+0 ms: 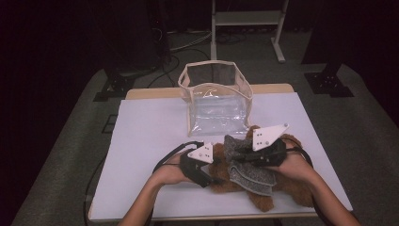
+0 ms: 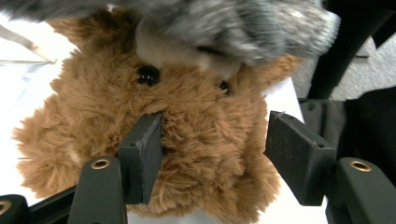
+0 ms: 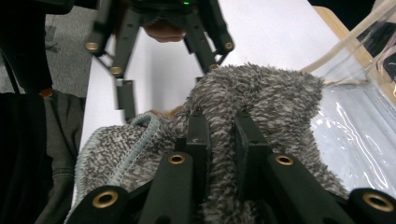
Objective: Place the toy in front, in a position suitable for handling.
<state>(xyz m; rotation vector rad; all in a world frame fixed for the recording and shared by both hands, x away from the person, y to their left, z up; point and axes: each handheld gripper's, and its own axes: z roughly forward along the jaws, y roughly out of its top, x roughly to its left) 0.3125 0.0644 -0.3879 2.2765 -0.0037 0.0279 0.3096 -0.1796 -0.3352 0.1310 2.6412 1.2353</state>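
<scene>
right gripper [image 3: 219, 126] is clenched on a fold of the grey cloth [image 1: 249, 172] — in its own view both pads pinch a ridge of the fleece, pile bulging up between them. left gripper [image 2: 212, 154] is released: jaws stand apart around the bear's [image 2: 154, 140] face, left pad brushing the fur near the snout, right pad clear of it. not gripping yet.

where things are: bear lies on the white table [image 1: 150, 132] at the near edge, between the two hands, cloth draped over it. clear bag [image 1: 216, 96] stands upright just behind, mouth open upward, not touching either gripper as far as i can tell.

handling, my read:
- cloth is light, limp, fluffy. a pinch holds fine but it'll sag and drag, and the pile can slip if the fold is thin. hemmed edge is the firmer grab.
- bear is soft, light, squashy, nothing fragile. long fur is slippery at the surface — jaws need to bite into stuffing, not just hair. head or a limb gives a graspable lump; the body looks too wide for that opening.
- bag is thin floppy plastic with taped rims; likely tips or collapses if nudged.
</scene>
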